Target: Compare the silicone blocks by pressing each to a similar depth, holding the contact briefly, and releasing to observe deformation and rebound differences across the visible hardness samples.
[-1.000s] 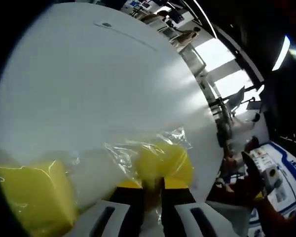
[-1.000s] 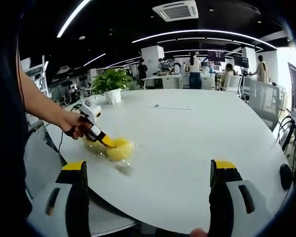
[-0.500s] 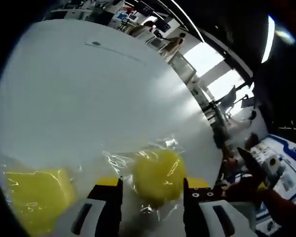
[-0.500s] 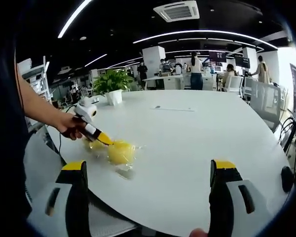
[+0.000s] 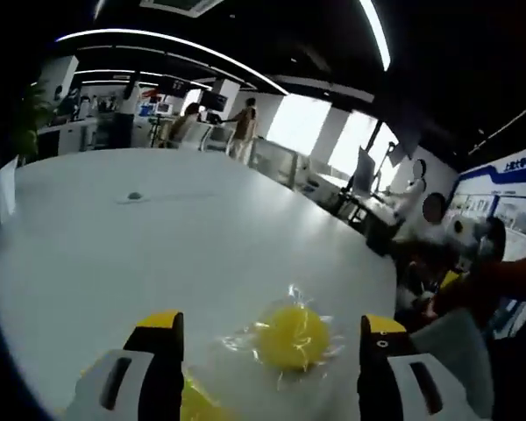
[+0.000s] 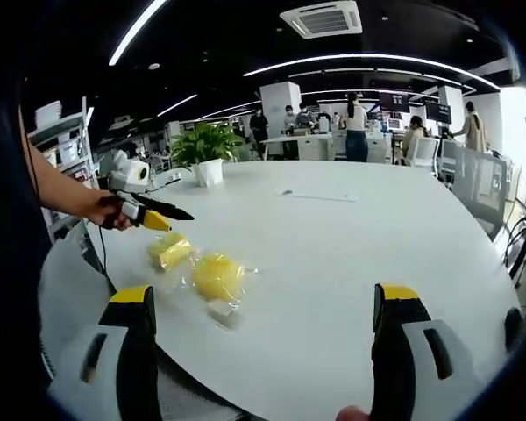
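Two yellow silicone samples are seen lying on the white table (image 6: 351, 254), each wrapped in clear, crinkled plastic that catches the light. The round block (image 6: 217, 275) is shown as a smooth, domed lump, bright yellow, with its wrapper fanned out loosely around it; in the left gripper view the same round block (image 5: 291, 336) is framed between the jaws but well ahead of them, untouched. The second block (image 6: 170, 250), squarer and slightly paler, is set just beside the round one, on the side toward the person's hand (image 6: 105, 210).

The left gripper (image 6: 162, 217) is held up above the table, clear of both blocks, and its yellow-tipped jaws are seen spread wide in its own view. The right gripper (image 6: 267, 329) is held back near the table's edge, its jaws parted wide with nothing between them. A potted plant (image 6: 202, 147) is seen at the table's far side.
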`<state>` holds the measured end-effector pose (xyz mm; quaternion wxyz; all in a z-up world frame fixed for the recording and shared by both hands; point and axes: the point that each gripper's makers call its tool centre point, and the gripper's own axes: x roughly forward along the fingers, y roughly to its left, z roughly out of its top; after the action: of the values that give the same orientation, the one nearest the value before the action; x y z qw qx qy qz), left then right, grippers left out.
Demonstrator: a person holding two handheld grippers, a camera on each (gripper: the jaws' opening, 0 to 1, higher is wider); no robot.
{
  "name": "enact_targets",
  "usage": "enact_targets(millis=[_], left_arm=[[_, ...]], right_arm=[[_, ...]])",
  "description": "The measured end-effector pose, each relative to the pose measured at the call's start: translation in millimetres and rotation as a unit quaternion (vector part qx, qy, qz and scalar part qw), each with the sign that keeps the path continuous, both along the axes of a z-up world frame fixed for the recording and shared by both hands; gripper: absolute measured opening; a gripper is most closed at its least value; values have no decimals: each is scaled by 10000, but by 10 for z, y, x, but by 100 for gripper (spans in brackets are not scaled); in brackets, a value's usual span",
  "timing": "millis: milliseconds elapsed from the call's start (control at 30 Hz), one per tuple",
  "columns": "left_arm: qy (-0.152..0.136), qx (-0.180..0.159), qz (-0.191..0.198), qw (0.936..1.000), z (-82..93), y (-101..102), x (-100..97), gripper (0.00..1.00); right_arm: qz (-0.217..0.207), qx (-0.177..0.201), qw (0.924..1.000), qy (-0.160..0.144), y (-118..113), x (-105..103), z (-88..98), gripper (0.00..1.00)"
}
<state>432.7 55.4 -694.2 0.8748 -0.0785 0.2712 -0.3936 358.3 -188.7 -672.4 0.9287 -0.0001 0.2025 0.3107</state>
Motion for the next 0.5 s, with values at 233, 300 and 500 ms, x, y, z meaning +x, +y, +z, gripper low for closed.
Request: enact_targets(millis=[233,300,500], left_arm=[[-315,461,392,9977,54,662,-9,91],[-257,492,428,9975,35,820,-94,94],[-576,830,598,9931,75,1287,-304,100]], right_arm=[[28,24,10000,-71,32,65,50,97],[57,12,10000,-72,48,71,46,97],[222,-97,9997,-56,123,43,-2,97]])
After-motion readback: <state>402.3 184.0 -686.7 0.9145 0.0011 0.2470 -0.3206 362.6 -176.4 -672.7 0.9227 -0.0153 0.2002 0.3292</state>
